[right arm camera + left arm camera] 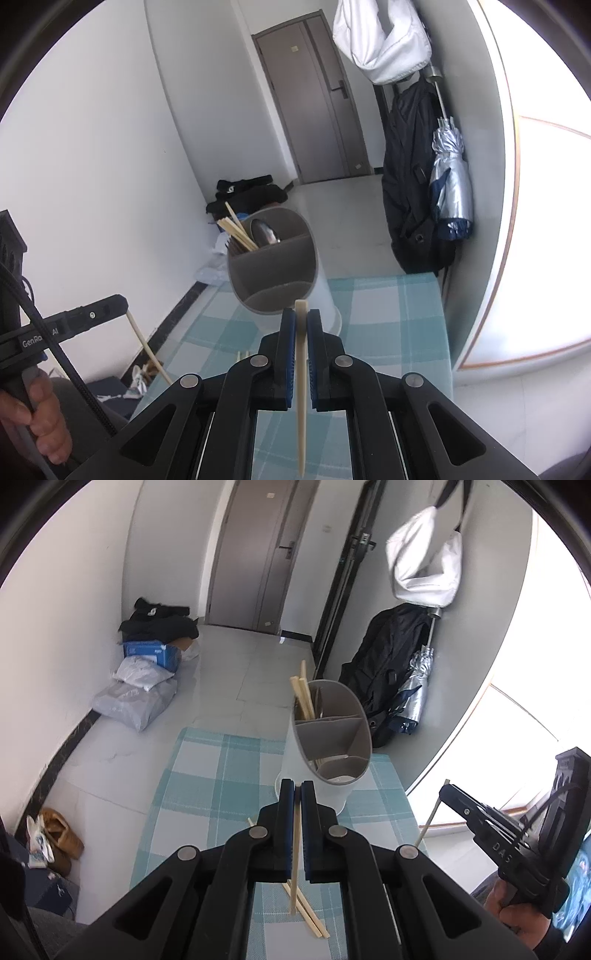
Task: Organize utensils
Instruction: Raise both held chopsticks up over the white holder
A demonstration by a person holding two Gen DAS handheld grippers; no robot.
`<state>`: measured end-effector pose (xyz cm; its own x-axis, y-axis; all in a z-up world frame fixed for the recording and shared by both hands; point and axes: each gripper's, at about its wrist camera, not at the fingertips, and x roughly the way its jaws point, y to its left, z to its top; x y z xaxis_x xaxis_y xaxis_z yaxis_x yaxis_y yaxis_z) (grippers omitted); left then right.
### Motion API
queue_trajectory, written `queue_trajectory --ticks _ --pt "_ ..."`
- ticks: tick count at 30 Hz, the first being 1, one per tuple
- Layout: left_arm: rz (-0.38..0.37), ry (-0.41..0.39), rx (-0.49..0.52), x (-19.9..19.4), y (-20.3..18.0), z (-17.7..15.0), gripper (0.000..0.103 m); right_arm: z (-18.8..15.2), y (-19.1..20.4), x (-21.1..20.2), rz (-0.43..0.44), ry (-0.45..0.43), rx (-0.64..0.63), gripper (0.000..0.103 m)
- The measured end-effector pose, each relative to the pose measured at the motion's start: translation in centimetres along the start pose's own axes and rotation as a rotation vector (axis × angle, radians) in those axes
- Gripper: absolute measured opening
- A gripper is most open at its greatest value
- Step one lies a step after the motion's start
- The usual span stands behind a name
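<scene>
A grey divided utensil holder [332,734] stands on the blue checked tablecloth [207,771], with chopsticks [301,694] and a spoon in its far compartments. It also shows in the right wrist view [273,269]. My left gripper [297,794] is shut on a wooden chopstick [294,871], held above the table just short of the holder. My right gripper [301,321] is shut on a pale chopstick [301,387], also just short of the holder. Two loose chopsticks [310,915] lie on the cloth below the left gripper.
Beyond the table are a tiled floor, a grey door [258,554], bags and a blue box [151,653] by the left wall, a dark coat and a silver umbrella [417,686] at the right wall. The table's far edge lies behind the holder.
</scene>
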<state>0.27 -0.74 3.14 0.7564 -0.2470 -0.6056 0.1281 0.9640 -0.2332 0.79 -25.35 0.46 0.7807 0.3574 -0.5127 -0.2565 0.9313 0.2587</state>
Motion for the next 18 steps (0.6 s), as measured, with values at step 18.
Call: queue_trajectory --ticks 18 --pt "-0.098 -0.003 0.038 0.7 -3.6 4.5 0.000 4.1 -1.7 -0.4 0.002 -0.063 0.006 0.005"
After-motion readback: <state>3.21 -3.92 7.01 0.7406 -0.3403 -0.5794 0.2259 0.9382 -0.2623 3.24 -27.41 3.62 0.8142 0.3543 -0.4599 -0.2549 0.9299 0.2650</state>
